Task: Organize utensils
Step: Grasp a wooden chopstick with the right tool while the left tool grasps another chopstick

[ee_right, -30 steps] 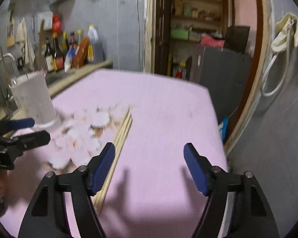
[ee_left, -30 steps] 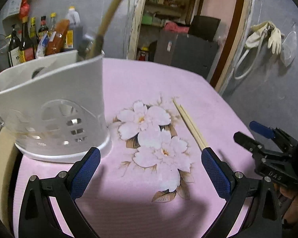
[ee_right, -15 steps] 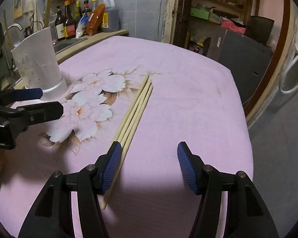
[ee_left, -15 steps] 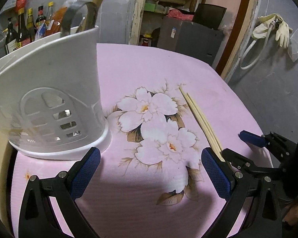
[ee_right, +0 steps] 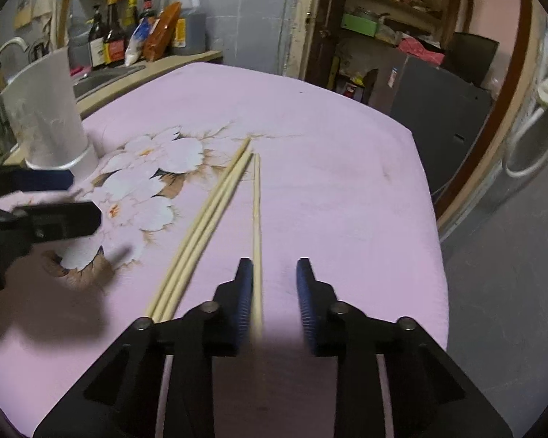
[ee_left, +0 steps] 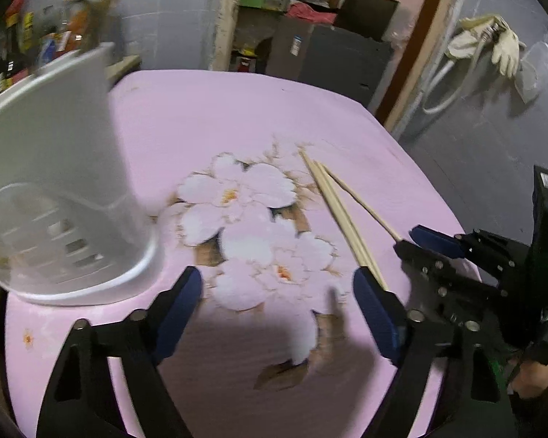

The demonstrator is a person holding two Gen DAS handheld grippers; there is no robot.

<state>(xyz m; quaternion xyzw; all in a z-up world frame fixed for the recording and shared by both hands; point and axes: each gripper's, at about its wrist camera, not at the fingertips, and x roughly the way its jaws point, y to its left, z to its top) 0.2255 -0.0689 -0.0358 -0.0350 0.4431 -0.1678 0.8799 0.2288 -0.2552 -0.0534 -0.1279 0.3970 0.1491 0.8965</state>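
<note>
While the right gripper [ee_right: 274,292] sits low at bottom centre of its view, jaws partly apart, one chopstick [ee_right: 256,219] lies between them against the left pad, not clamped. Three more chopsticks [ee_right: 201,226] lie bunched just left of it on the pink floral tablecloth [ee_right: 347,189]. White utensil holder [ee_left: 58,189] stands at left of the left view. Left gripper [ee_left: 277,306] at bottom centre there, jaws wide apart, holding nothing.
</note>
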